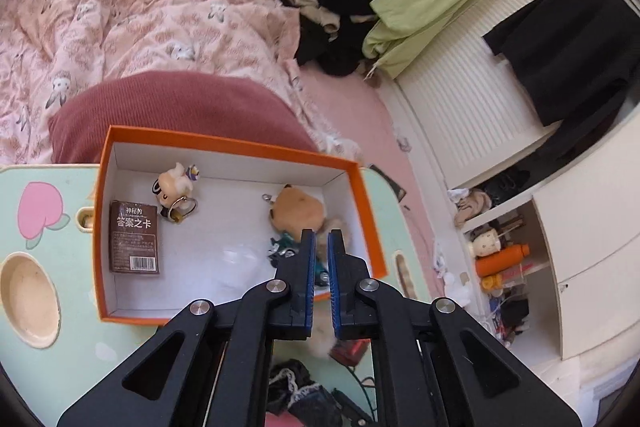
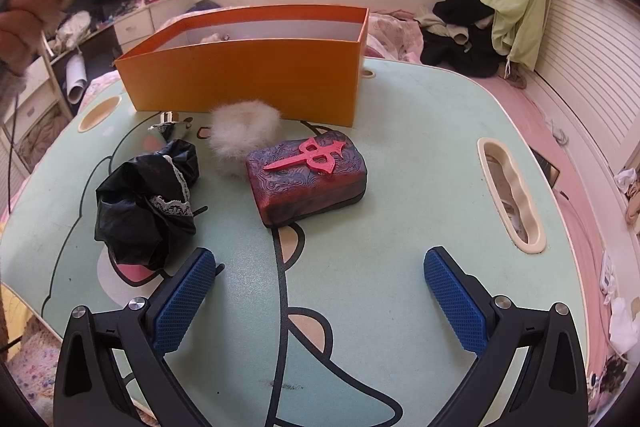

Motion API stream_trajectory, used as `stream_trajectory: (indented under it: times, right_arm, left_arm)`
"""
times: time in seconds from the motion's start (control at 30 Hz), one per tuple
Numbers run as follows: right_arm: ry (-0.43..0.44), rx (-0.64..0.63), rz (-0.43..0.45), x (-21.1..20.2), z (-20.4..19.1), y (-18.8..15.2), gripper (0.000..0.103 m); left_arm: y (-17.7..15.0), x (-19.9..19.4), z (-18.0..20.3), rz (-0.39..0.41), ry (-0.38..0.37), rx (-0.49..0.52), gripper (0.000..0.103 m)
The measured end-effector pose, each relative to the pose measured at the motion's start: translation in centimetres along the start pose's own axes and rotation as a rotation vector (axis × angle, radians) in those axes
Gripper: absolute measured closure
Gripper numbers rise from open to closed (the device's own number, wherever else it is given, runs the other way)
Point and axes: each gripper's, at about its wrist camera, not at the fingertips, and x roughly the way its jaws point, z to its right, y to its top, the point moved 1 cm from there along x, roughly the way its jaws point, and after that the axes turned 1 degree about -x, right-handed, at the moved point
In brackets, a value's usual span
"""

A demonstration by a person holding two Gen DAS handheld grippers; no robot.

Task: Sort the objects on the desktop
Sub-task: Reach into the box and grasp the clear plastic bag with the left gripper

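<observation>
Bedroom lap desk (image 2: 400, 155) with an orange box (image 2: 256, 75) at its 12 o'clock edge.
Left wrist view alone shows four items inside; left gripper (image 1: 321, 239) hangs nearly clenched, empty. Right wrist view shows three items outside, including a red case (image 2: 308, 183); right gripper (image 2: 320, 271) is spread wide.

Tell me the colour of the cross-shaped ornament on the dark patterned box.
Pinkish red ornament on the box, clearest in the right wrist view.

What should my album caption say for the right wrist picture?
Open right tool faces a red box, white fluff and orange box.
</observation>
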Motion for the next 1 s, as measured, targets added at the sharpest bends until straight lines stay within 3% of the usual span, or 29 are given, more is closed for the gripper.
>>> stream_trajectory:
  times: [0.1, 0.17, 0.2, 0.23, 0.4, 0.5, 0.57, 0.7, 0.83, 0.93, 1.0]
  right_arm:
    - [0.0, 0.0, 0.0, 0.0, 0.0, 0.0, 0.0]
    - [0.0, 0.0, 0.0, 0.0, 0.0, 0.0, 0.0]
    - [0.0, -0.001, 0.0, 0.0, 0.0, 0.0, 0.0]
    - [0.0, -0.001, 0.0, 0.0, 0.0, 0.0, 0.0]
    - [0.003, -0.004, 0.0, 0.0, 0.0, 0.0, 0.0]
    - [0.004, -0.004, 0.0, 0.0, -0.1, 0.0, 0.0]
    - [0.003, -0.005, 0.0, 0.0, -0.1, 0.0, 0.0]
    - [0.004, -0.005, 0.0, 0.0, -0.1, 0.0, 0.0]
    - [0.004, -0.005, 0.0, 0.0, 0.0, -0.1, 0.0]
    - [0.004, -0.006, 0.0, 0.0, 0.0, -0.1, 0.0]
    - [0.006, -0.006, 0.0, 0.0, 0.0, -0.1, 0.0]
  left_arm:
    - [-1.1, -2.1, 2.0, 0.031, 0.027, 0.071, 0.095]
    - [-1.1, -1.3, 1.9, -0.016, 0.137, 0.09, 0.073]
    - [-0.9, -0.3, 1.6, -0.047, 0.201, 0.085, 0.05]
    - [-0.6, 0.4, 1.0, -0.063, 0.23, 0.078, 0.039]
    - [1.2, 6.0, -2.2, -0.168, 0.422, 0.081, 0.04]
    - [0.8, 9.5, -3.2, -0.257, 0.543, 0.176, 0.08]
    - [0.5, 10.0, -3.2, -0.255, 0.539, 0.197, 0.08]
    - [0.5, 9.3, -3.5, -0.268, 0.46, 0.129, 0.08]
    - [0.9, 8.3, -3.3, -0.288, 0.404, 0.105, 0.068]
    - [0.6, 8.9, -2.9, -0.337, 0.439, 0.118, 0.055]
    - [0.3, 10.1, -3.3, -0.385, 0.473, 0.138, 0.055]
